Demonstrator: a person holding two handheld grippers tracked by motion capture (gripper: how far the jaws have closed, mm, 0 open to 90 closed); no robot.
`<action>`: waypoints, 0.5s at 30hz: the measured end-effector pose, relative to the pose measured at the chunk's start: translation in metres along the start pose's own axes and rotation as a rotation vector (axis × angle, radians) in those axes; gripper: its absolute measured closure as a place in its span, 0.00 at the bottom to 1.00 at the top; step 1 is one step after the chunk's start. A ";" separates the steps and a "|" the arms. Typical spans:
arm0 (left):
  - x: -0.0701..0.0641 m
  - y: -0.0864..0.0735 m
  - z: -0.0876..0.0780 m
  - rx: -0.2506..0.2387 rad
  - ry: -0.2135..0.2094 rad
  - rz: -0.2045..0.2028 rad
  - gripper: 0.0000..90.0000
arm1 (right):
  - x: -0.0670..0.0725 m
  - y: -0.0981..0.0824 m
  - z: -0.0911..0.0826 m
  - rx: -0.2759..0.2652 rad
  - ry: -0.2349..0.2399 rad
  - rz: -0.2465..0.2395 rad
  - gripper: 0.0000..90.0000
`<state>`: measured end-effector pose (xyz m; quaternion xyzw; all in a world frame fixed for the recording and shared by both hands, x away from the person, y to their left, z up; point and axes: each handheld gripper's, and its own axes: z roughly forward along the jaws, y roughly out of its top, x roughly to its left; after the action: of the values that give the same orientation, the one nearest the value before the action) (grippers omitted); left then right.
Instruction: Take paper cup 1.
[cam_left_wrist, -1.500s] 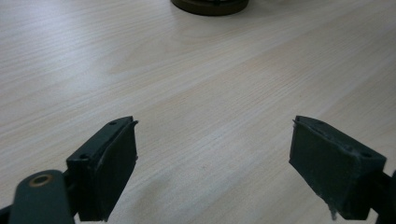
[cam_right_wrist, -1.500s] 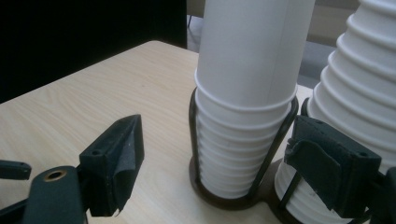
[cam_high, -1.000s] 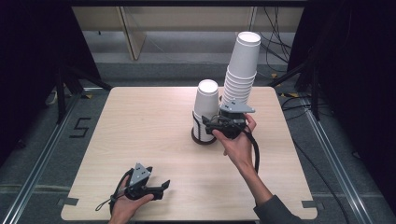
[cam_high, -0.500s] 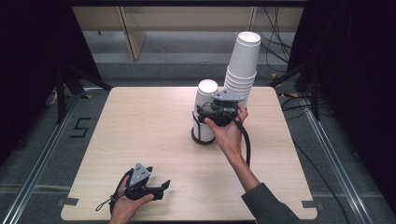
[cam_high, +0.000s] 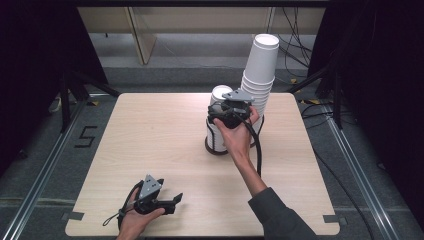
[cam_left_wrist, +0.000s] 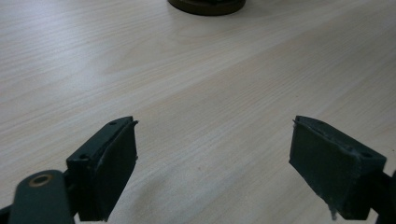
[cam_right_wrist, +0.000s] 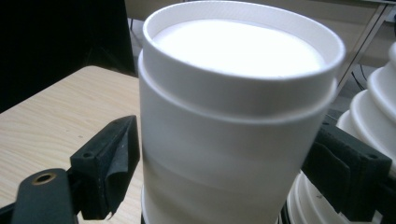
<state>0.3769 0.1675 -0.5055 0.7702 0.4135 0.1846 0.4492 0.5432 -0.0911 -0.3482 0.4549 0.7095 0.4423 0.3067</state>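
Pale wooden table (cam_high: 150, 145) carries a tall cup stack (cam_high: 260, 75) beside a shorter stack in a dark holder (cam_high: 216, 145). Right gripper (cam_right_wrist: 224, 177) straddles its top cup (cam_right_wrist: 233, 107), seemingly not yet clamped; lifting remains, and left gripper (cam_left_wrist: 215, 172) rests released.

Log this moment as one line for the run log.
right gripper: jaws around white cup, grip unclear | left gripper: open, empty, over table
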 end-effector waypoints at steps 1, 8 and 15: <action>0.000 0.000 0.001 -0.003 -0.006 -0.001 0.16 | 0.001 0.001 0.002 -0.005 -0.005 0.010 0.17; 0.000 -0.001 0.001 0.004 -0.011 0.004 0.16 | -0.002 0.002 0.006 0.004 0.013 0.074 0.18; 0.000 -0.001 0.001 0.002 -0.008 -0.003 0.16 | -0.004 0.006 0.005 0.009 0.019 0.101 0.21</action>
<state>0.3772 0.1669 -0.5064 0.7708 0.4130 0.1804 0.4503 0.5512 -0.0920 -0.3451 0.4875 0.6905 0.4582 0.2751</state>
